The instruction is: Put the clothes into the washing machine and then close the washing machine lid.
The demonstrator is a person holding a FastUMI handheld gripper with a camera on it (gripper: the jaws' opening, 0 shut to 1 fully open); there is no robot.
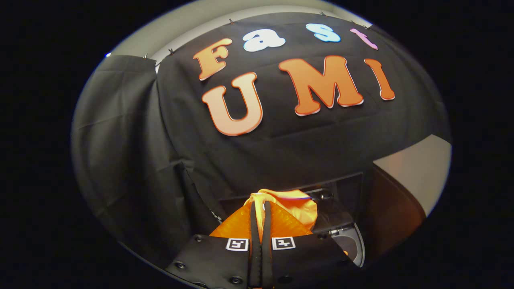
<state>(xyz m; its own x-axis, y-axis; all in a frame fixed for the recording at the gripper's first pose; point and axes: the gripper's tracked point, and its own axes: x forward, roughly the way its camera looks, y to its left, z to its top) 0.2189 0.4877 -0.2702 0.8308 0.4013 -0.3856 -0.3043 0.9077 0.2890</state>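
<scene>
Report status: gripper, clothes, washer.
Gripper shut on orange cloth, held up. Washing machine just beyond, lower right. Nothing seen between.

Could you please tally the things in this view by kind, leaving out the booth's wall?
Hand-held gripper, fingers shut on the cloth: 1
Orange cloth, held between the fingers: 1
Washing machine, just beyond the fingers, lid open: 1
Total: 3
</scene>
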